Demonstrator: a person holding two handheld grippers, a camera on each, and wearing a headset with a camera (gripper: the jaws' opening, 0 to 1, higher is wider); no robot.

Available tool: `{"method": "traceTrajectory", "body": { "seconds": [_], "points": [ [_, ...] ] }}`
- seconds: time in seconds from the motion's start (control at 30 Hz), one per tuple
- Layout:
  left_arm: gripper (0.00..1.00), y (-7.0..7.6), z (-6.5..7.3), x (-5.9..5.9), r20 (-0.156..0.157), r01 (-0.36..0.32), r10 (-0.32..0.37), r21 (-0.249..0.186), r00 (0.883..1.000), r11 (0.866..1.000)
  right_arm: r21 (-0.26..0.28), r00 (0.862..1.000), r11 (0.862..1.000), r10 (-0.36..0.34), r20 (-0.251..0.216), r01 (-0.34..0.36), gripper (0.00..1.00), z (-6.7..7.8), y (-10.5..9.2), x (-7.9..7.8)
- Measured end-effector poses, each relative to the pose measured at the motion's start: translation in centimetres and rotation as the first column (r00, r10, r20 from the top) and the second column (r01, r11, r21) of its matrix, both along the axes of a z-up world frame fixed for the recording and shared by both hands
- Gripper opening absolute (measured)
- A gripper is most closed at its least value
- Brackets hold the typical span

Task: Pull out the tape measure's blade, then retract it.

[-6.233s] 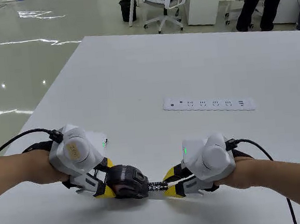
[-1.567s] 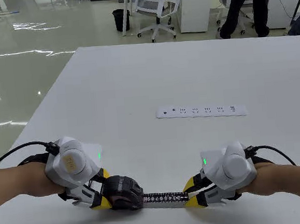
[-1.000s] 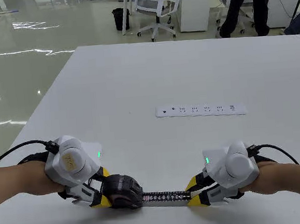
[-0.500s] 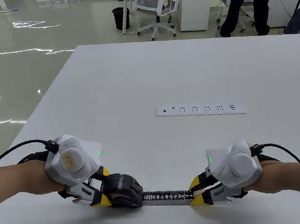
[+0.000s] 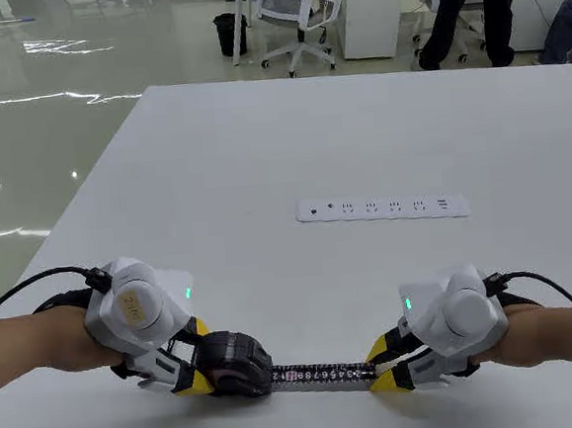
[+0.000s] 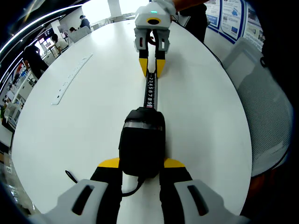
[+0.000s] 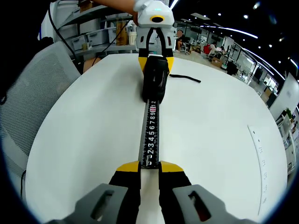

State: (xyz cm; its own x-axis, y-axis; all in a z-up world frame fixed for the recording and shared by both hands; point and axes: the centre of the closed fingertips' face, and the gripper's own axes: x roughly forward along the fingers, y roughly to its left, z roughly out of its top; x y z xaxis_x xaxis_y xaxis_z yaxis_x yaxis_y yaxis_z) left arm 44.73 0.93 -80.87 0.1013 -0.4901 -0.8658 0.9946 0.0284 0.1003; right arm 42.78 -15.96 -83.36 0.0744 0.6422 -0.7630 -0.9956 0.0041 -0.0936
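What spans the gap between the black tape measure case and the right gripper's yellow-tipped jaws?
The pulled-out numbered blade, running from the black case to the right gripper, which pinches its end; clearest in the right gripper view.

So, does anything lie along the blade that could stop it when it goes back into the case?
Nothing visible does. The blade runs straight over bare table from the case, held by the left gripper, to the right gripper. The power strip lies well aside.
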Motion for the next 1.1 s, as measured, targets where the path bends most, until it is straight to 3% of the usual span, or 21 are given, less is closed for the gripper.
{"method": "traceTrajectory", "body": {
  "seconds": [1.1],
  "points": [
    [0.25, 0.0, 0.1, -0.1, 0.0, -0.001, 0.001, -0.001, 1.0, 1.0, -0.026, 1.0, 1.0, 0.0, 0.003, 0.0, 0.13, 0.0, -1.5, 0.0]
  ]
}}
